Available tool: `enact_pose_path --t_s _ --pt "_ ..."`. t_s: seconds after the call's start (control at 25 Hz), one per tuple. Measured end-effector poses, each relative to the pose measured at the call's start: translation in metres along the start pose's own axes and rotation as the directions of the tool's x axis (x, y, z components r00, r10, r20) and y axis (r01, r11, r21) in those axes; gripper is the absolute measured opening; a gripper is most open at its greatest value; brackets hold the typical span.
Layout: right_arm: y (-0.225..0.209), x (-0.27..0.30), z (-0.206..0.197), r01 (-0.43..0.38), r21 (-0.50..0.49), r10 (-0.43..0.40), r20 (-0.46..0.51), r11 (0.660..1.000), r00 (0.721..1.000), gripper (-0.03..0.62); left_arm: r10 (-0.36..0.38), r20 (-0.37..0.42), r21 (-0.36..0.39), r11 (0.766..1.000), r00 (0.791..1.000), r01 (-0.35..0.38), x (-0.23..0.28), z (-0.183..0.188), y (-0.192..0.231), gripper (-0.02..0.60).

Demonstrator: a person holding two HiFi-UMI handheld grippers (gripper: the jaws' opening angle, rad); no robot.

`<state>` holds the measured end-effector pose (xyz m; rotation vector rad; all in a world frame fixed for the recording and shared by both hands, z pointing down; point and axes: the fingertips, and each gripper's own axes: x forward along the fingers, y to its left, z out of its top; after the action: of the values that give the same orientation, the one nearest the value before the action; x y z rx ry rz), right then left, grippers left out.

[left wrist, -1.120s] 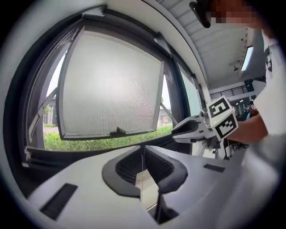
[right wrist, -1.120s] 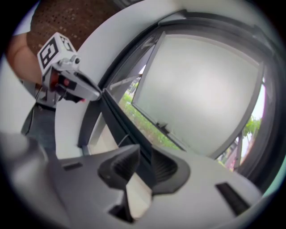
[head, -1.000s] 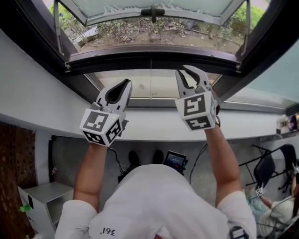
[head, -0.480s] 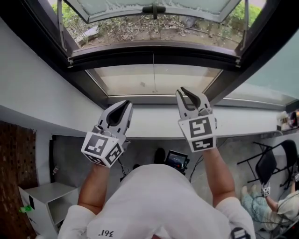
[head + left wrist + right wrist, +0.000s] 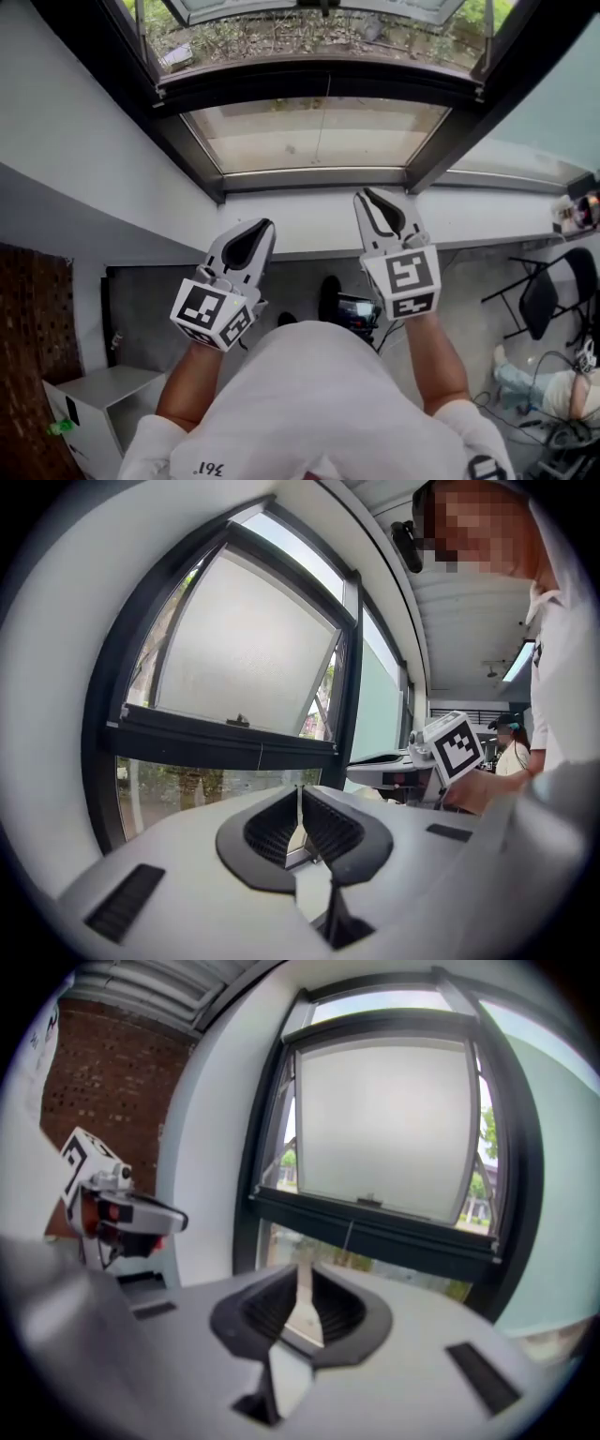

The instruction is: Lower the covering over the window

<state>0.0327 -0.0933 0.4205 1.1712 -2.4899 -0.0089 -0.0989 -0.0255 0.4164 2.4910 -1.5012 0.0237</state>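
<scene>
No covering in view, likely rolled above the window (image 5: pixel 281 89); only a thin cord (image 5: pixel 324 122) hangs vertically mid-window. Both claws sit below the window, cord up-ahead between them, right gripper (image 5: pixel 368 196) nearer. State: left gripper (image 5: pixel 262 227) closed, empty; right's jaws have just been closing, slightly apart, nothing between.
</scene>
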Motion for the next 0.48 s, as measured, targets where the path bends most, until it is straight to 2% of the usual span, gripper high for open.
enact_pose_path --t_s 0.48 --pt "0.055 -0.043 -0.019 0.035 0.047 -0.033 -0.026 0.998 0.999 0.058 -0.097 -0.031 -0.03 0.995 0.995 0.096 -0.062 -0.024 -0.02 0.032"
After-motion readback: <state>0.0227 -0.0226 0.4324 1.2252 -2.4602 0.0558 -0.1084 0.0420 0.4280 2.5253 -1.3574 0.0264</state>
